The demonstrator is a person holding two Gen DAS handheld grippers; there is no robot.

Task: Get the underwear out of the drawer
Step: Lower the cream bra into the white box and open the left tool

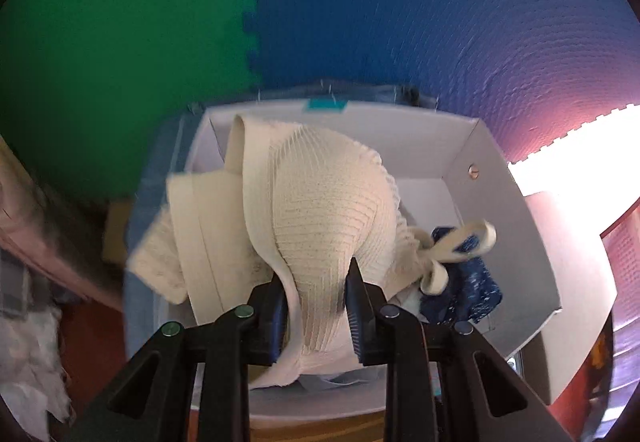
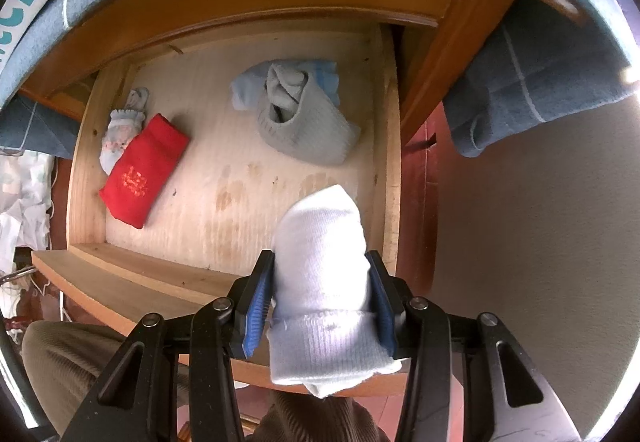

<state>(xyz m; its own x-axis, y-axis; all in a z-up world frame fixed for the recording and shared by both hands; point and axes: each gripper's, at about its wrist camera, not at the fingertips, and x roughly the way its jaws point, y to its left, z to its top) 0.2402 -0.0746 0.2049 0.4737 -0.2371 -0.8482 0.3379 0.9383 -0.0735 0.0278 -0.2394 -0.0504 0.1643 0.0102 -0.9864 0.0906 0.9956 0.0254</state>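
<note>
A foam mat (image 1: pixel 360 2) of interlocked green and blue tiles lies behind a white cardboard box (image 1: pixel 516 202). The wooden drawer (image 2: pixel 240 202) has a pale, stained plywood floor holding a grey ribbed sock bundle (image 2: pixel 308 126) and a flat red sock (image 2: pixel 142 170). The left gripper (image 1: pixel 318 306) pinches a cream ribbed bra (image 1: pixel 320 202) over the box, above blue patterned cloth (image 1: pixel 472 290). The right gripper (image 2: pixel 320 298) clamps a rolled white sock (image 2: pixel 320 254) above the drawer's front corner.

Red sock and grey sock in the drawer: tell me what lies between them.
Nothing: in the right wrist view, only bare drawer floor separates the red sock from the grey sock.
</note>
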